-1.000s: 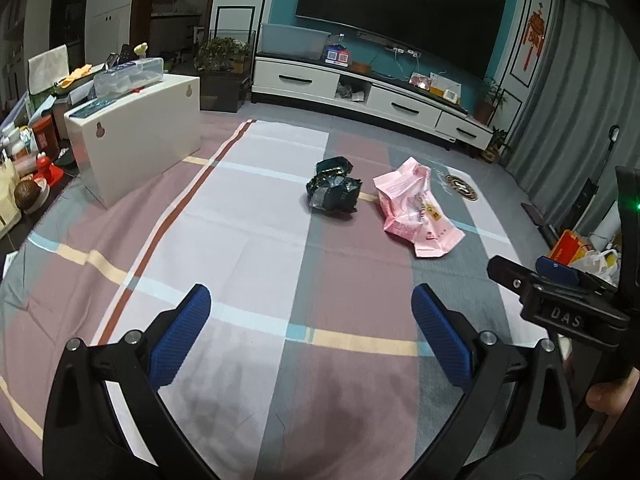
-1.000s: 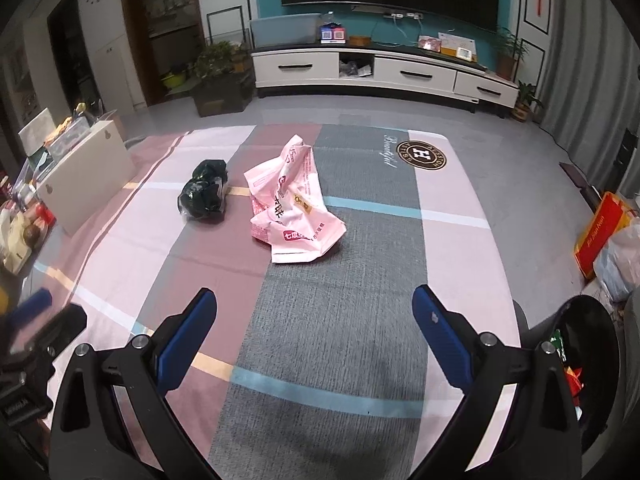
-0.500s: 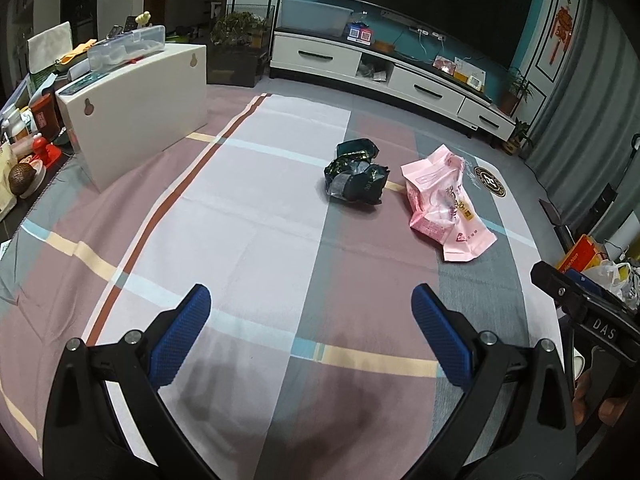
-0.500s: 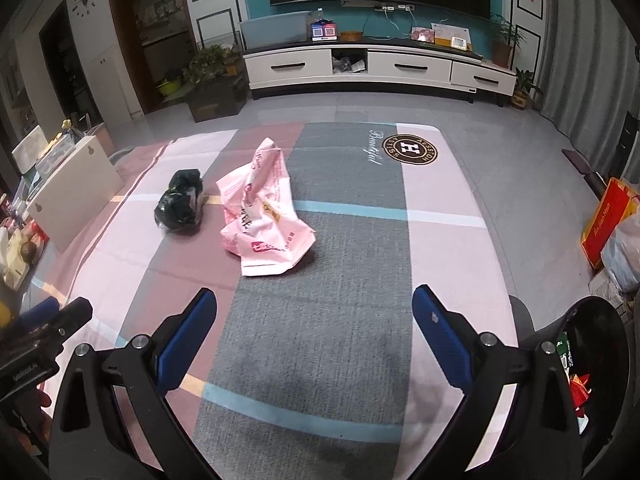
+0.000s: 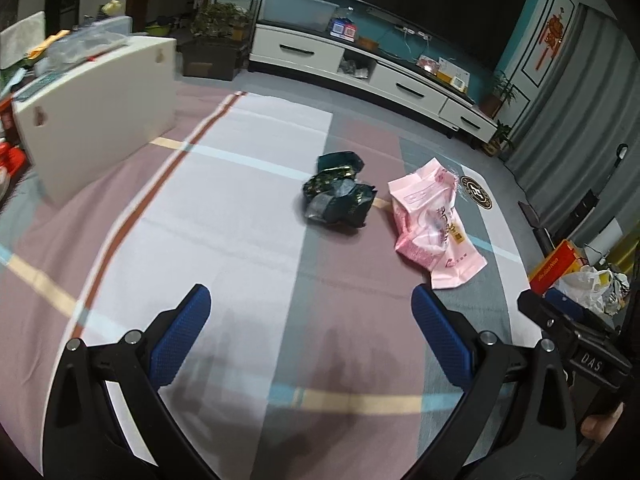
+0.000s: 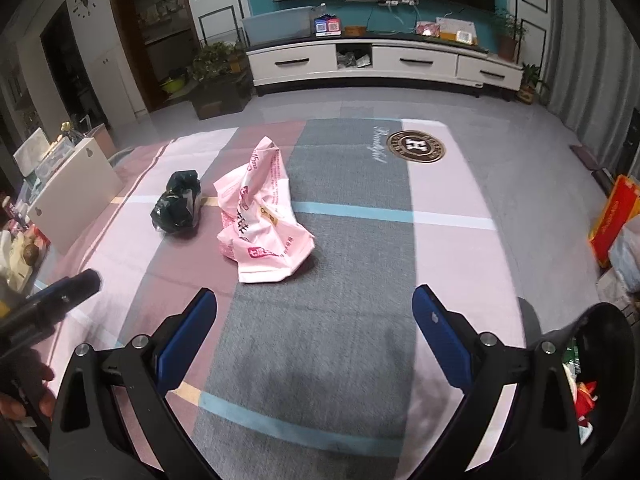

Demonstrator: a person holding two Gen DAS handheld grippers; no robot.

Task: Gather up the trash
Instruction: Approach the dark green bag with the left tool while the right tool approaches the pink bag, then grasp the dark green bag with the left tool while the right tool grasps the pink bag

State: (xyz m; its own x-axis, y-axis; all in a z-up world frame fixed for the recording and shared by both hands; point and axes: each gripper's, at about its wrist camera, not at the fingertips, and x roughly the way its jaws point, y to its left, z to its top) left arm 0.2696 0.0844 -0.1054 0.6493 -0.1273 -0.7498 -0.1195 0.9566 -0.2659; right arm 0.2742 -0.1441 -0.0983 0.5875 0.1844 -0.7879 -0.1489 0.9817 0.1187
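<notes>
A crumpled dark green wrapper (image 5: 338, 196) (image 6: 178, 205) and a pink plastic bag (image 5: 432, 222) (image 6: 260, 220) lie side by side on a striped cloth (image 5: 240, 240). My left gripper (image 5: 312, 332) is open and empty, well short of the wrapper. My right gripper (image 6: 314, 332) is open and empty, short of the pink bag and a little to its right. The right gripper also shows at the right edge of the left wrist view (image 5: 576, 340), and the left one at the left edge of the right wrist view (image 6: 52, 300).
A black trash bin (image 6: 592, 380) with litter inside stands at the lower right. A white box (image 5: 96, 116) sits on the cloth's left side. A red box (image 6: 612, 216) and a plastic bag (image 5: 588, 284) lie on the floor to the right. A TV cabinet (image 6: 380, 64) lines the far wall.
Both grippers have moved forward and slightly toward the trash; the wrapper and bag appear nearer. Both stay open. The trash has not moved.
</notes>
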